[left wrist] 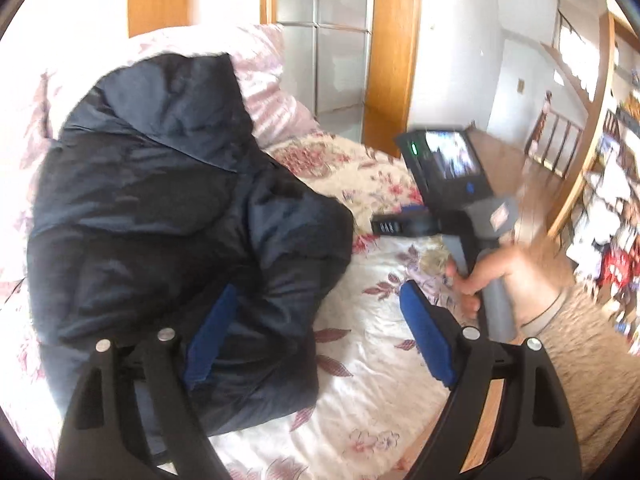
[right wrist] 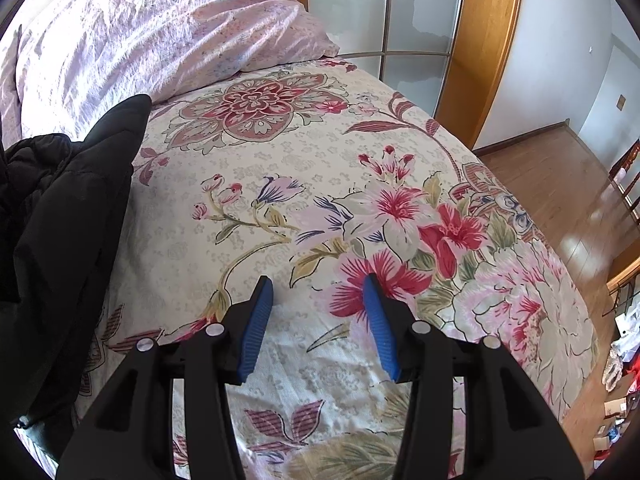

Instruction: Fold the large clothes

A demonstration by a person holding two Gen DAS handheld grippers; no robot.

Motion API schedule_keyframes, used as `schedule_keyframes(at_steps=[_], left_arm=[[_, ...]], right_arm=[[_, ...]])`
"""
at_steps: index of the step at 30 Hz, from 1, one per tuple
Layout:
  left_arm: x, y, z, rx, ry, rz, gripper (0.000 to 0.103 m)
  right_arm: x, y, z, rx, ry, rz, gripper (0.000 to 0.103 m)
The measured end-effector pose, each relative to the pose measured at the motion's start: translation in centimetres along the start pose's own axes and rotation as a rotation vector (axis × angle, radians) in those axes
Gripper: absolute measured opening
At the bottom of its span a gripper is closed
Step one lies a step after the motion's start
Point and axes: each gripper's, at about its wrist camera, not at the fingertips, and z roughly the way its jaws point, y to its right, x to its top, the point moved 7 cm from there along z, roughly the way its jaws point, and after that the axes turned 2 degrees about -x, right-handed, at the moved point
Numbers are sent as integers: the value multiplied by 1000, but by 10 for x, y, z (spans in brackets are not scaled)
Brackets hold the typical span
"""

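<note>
A dark navy puffer jacket lies folded in a bundle on the floral bedspread. My left gripper is open above the jacket's near right edge, its left pad over the fabric and its right pad over the bedspread, holding nothing. My right gripper is open and empty above the floral bedspread, to the right of the jacket. The right gripper's body and the hand holding it also show in the left wrist view, to the right of the jacket.
A pale pink duvet is heaped at the far end of the bed. A glass-panelled door with a wooden frame stands beyond the bed. Wooden floor lies to the right, with cluttered items near the bed's right edge.
</note>
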Motion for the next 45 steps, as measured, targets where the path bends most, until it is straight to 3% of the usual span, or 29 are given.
schedule_keyframes(at_steps=[3, 9, 11, 16, 20, 24, 28, 33, 36, 38, 41, 45], left_arm=[[9, -20, -27, 34, 40, -38, 85], [15, -75, -57, 195, 74, -66, 88], [15, -96, -65, 239, 72, -94, 88], [19, -133, -70, 308, 71, -141, 88], [18, -150, -65, 337, 79, -183, 88], [19, -164, -62, 349, 83, -210, 88], [21, -172, -58, 362, 82, -217, 88], [25, -183, -50, 369, 75, -226, 88], [30, -191, -46, 387, 78, -227, 88], [34, -196, -44, 393, 84, -228, 88], [40, -202, -39, 397, 88, -235, 88], [47, -209, -30, 397, 85, -234, 88]], right_arm=[[-2, 1, 0, -9, -4, 8, 48], [0, 18, -5, -117, -9, 36, 48], [8, 17, -21, -110, 28, 39, 48], [43, -21, -97, 10, 215, -39, 48], [61, -78, -166, 182, 370, -147, 48], [64, -137, -208, 348, 440, -243, 48], [60, -186, -211, 416, 435, -314, 47], [57, -213, -197, 454, 393, -319, 39], [57, -216, -189, 446, 385, -306, 29], [58, -217, -186, 445, 385, -292, 16], [62, -218, -182, 440, 389, -282, 8], [67, -220, -174, 429, 386, -275, 7]])
